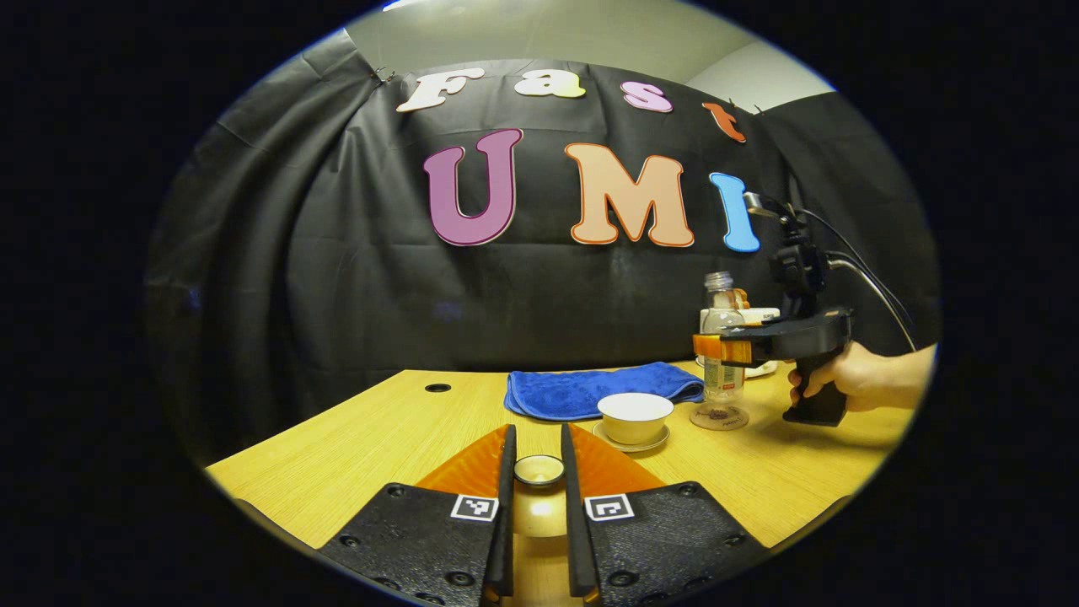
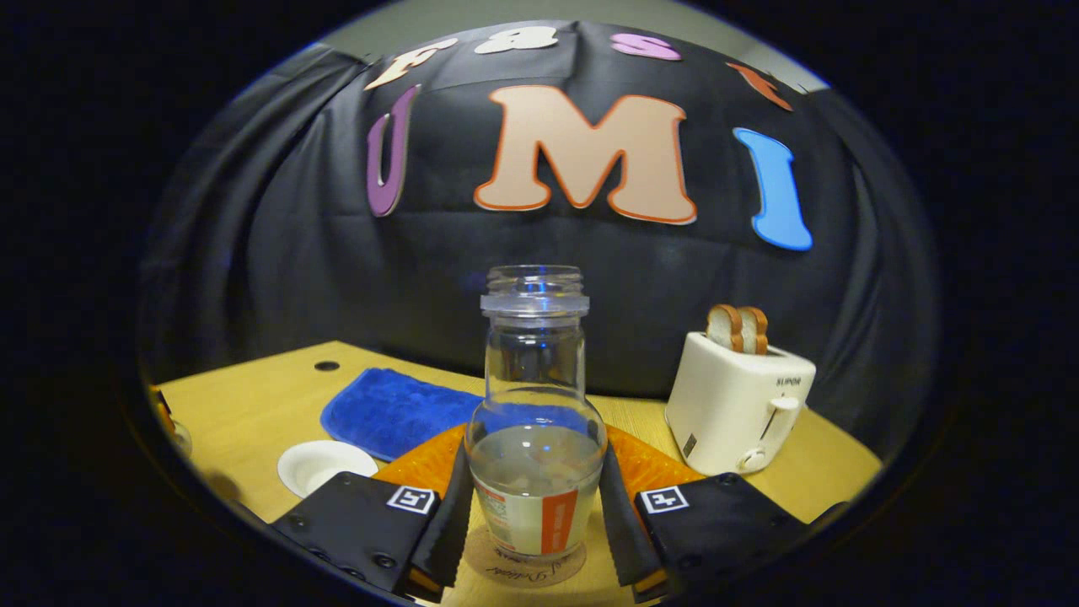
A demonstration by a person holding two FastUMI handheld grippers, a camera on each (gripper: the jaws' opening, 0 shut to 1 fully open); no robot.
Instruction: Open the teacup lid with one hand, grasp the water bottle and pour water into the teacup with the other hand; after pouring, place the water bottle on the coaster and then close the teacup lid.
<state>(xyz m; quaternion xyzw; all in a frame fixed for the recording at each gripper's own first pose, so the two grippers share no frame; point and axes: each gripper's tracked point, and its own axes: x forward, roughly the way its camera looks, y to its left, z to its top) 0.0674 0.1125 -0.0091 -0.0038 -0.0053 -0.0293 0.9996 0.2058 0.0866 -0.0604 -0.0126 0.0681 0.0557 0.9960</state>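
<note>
Pale wooden tabletop (image 1: 379,438) before black cloth. Left gripper (image 1: 538,472) clenched on small round teacup lid (image 1: 539,470), near and left of open white teacup (image 1: 635,415). Right gripper (image 2: 534,506) grasping upright clear water bottle (image 2: 534,421) standing on round coaster (image 2: 527,569), right of teacup.

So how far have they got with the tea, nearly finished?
Quite far, it seems. The teacup stands open; the left hand-held gripper holds its lid. The water bottle already stands upright on the coaster, part full, with the right hand-held gripper around it. Whether water was poured I cannot see. Left: release the bottle and put the lid back.
</note>
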